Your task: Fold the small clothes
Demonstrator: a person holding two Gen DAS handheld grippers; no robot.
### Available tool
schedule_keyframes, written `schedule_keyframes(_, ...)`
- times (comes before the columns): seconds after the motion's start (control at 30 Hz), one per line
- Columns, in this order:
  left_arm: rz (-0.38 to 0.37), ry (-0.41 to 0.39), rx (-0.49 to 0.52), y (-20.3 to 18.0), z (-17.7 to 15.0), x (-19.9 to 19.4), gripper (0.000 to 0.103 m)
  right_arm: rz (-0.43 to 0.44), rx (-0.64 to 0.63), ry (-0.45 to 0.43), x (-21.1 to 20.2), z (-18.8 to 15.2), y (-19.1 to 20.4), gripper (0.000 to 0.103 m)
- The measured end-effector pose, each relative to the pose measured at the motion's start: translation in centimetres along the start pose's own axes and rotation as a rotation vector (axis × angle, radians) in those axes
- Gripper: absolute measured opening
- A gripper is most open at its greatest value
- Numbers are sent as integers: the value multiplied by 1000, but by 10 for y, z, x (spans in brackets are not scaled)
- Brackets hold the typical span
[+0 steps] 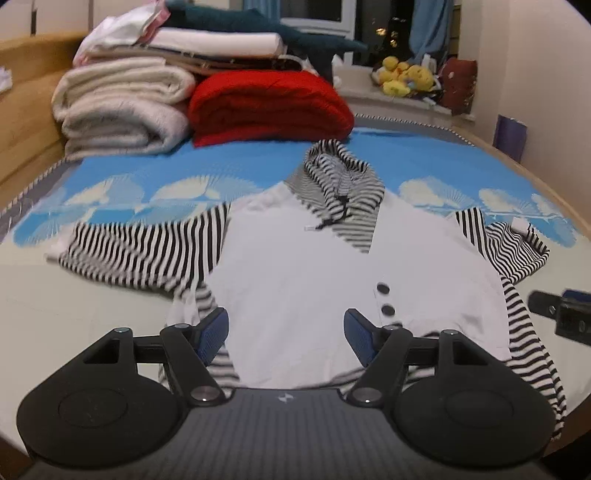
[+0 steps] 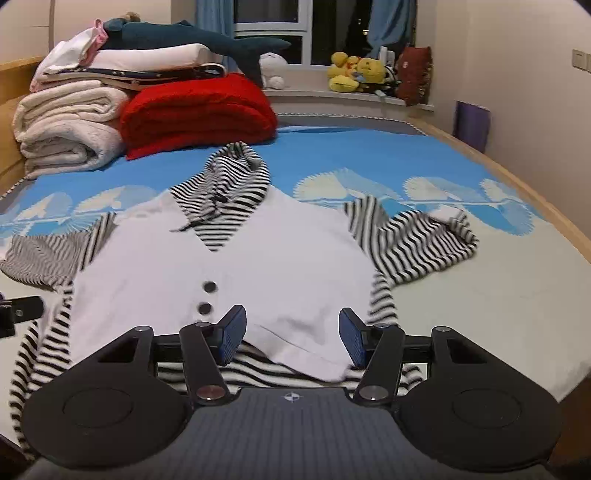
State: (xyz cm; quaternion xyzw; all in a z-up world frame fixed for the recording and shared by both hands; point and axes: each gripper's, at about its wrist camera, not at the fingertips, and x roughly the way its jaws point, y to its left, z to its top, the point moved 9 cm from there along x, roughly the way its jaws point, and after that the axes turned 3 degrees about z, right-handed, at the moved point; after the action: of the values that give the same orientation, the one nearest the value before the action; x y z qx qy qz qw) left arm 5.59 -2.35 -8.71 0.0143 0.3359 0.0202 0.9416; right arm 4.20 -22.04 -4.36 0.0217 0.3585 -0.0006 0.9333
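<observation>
With the top [image 1: 314, 266] spread flat on the bed [image 1: 258, 162], unfolded, my left gripper [image 1: 286, 334] and right gripper [image 2: 291, 336] hang wide and empty above its hem; next I judge each must pinch a sleeve inward.

At the far end of the bed [image 2: 461, 295] a red blanket [image 2: 195, 110] sits folded just beside a stack of cream towels [image 2: 70, 125] with white linens [image 2: 147, 59] on top. A plush shark [image 2: 192, 35] lies over them (tail toward the window). Yellow toys [image 2: 354, 70] crowd the sill [image 2: 314, 94].
</observation>
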Motion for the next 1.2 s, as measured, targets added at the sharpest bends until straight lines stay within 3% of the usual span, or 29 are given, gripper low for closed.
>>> schedule_keyframes(0.13,-31,-32,-7,-6,12,7,76,30,-26,-22,13,23,18,49)
schedule_keyframes(0.3,-10,-48,-26,-2,31,27,77,34,-37,-51,35,52,28,49)
schedule_keyframes(0.4,-3,-77,-37,2,47,37,87,21,-46,-66,52,68,31,49)
schedule_keyframes(0.6,-12,-112,-65,6,89,66,91,1,-72,-91,95,106,39,54)
schedule_keyframes(0.73,35,-108,-101,25,100,88,99,41,-40,-92,125,126,44,60)
schedule_keyframes(0.87,125,-59,-119,59,97,124,99,91,-17,-119,143,126,42,63)
schedule_keyframes(1.0,169,15,-155,97,86,163,99,86,55,14,169,106,35,65)
schedule_keyframes(1.1,221,41,-198,136,81,184,99,97,47,29,182,100,36,65)
schedule_keyframes(1.2,319,46,-212,179,78,202,99,88,61,53,195,99,30,65)
